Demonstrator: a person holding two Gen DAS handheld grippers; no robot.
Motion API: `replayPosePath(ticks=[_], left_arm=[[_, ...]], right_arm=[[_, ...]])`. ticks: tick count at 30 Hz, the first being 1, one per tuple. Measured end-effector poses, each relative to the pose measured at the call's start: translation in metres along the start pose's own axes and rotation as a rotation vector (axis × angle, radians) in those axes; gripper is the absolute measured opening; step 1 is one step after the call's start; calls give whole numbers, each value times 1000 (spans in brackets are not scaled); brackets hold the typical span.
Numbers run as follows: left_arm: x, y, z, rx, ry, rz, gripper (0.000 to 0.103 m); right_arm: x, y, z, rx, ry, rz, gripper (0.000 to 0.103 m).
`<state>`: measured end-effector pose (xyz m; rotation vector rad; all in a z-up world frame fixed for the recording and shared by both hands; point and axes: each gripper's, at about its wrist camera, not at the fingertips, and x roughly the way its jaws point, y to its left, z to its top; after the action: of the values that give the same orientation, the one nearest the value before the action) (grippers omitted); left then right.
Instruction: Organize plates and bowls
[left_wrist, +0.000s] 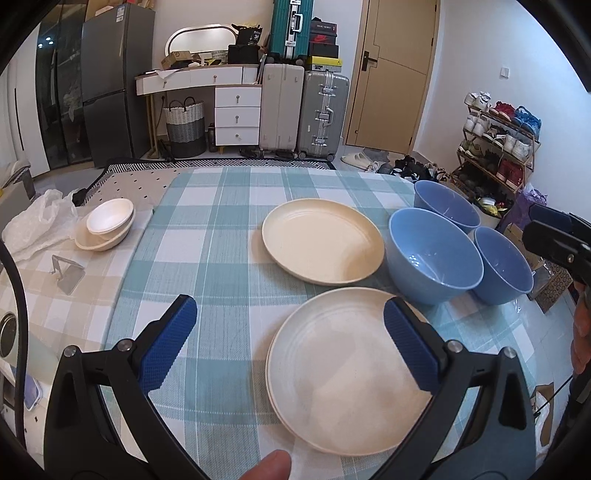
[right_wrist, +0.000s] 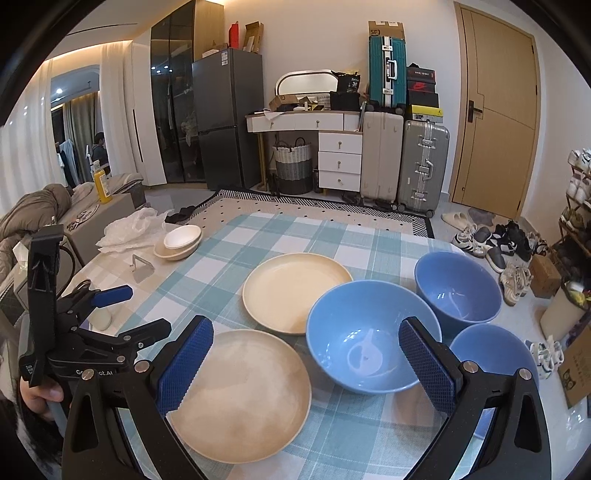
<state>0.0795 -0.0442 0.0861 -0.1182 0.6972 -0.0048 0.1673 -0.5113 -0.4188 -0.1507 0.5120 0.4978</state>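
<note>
Left wrist: left gripper (left_wrist: 290, 319) released, jaws wide, hovering over the near plates (left_wrist: 351, 373) — looks like two stacked, rim edge unclear. Far plate (left_wrist: 323, 245) lies alone beyond, likely next for the stack.

Right wrist: right gripper (right_wrist: 306, 345) released too — middle bowl (right_wrist: 373, 338) sits between its jaws, untouched, on the counter (right_wrist: 258, 236).

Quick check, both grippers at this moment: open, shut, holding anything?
Left gripper: open, holding nothing, above the near cream plate.
Right gripper: open, holding nothing, facing the nearest blue bowl.
</note>
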Motion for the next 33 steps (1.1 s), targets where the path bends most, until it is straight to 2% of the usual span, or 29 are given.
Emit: replayPosePath(ticks=[7,20,33], left_arm=[[15,-1,17,-4,21,-2,101],[62,20,44,-61,83,21,101],[116,28,62,-71,149,48,101]], right_arm=[[16,-8,23,6,36,12,102],[64,-24,65,-6,103,30,102],[124,-52,90,-11,191,23,102]])
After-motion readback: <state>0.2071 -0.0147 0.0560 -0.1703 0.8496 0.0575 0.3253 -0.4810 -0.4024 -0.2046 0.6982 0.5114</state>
